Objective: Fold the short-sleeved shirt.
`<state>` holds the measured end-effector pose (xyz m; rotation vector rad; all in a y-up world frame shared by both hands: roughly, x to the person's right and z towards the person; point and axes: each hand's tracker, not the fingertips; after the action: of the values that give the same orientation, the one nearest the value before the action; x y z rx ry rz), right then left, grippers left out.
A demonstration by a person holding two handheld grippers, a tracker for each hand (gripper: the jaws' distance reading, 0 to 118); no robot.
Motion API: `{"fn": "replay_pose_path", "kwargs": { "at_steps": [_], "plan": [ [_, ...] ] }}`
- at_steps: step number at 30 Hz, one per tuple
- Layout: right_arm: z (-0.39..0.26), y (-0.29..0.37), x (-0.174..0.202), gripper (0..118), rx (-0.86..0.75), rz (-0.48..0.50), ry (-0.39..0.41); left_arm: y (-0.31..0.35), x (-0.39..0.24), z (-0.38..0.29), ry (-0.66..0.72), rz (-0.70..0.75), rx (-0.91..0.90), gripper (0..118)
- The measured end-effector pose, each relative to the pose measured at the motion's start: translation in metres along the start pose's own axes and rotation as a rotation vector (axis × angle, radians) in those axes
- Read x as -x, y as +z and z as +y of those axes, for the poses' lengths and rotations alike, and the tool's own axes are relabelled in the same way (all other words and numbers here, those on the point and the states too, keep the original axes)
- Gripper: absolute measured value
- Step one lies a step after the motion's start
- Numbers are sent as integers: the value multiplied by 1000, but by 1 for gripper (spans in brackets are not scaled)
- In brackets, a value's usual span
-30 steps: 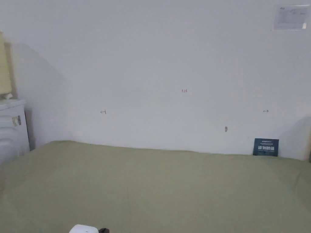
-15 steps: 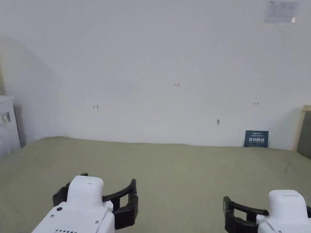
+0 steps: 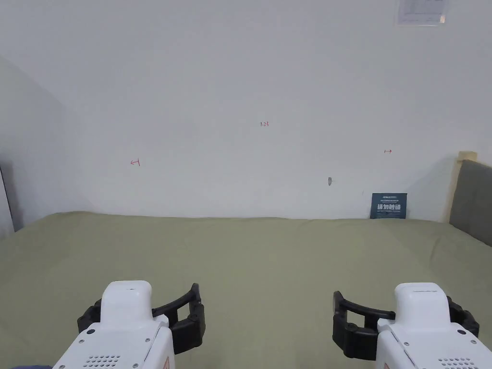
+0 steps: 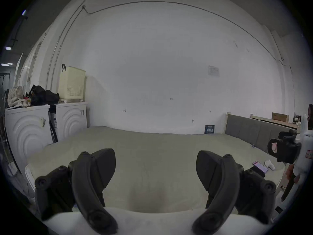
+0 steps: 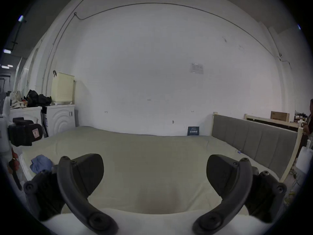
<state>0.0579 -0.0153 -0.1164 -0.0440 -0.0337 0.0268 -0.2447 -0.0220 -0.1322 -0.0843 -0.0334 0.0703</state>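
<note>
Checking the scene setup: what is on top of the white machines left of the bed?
On the white machines stand a cream basket, a dark heap and a patterned bag. What is inside the basket cannot be seen.

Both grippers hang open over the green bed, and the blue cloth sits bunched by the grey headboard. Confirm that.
One detail is wrong. The blue cloth lies bunched at the bed's left near corner, beside the left gripper, not by the grey headboard, which runs along the opposite side; the right gripper view shows it. The rest holds: left gripper and right gripper both hang open over the green bed.
</note>
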Motion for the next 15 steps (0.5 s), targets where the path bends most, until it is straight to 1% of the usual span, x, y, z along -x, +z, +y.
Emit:
{"fn": "replay_pose_path", "kwargs": {
  "at_steps": [2,5,8,9,13,15],
  "plan": [
    [-1,-1,0,118,35,28,-12,1,2,-2,14,6,-6,103],
    [-6,-1,1,118,38,-5,-47,1,2,-5,44,14,0,103],
    [-8,-1,2,118,48,-24,-59,1,4,-8,57,7,21,103],
    [-8,-2,1,118,56,-23,-65,1,3,-9,53,5,23,103],
    [-7,-1,-5,118,42,11,-139,7,2,-13,19,-21,23,103],
    [-4,1,-7,118,25,-2,-148,11,4,-14,5,-21,20,103]
  ]
}}
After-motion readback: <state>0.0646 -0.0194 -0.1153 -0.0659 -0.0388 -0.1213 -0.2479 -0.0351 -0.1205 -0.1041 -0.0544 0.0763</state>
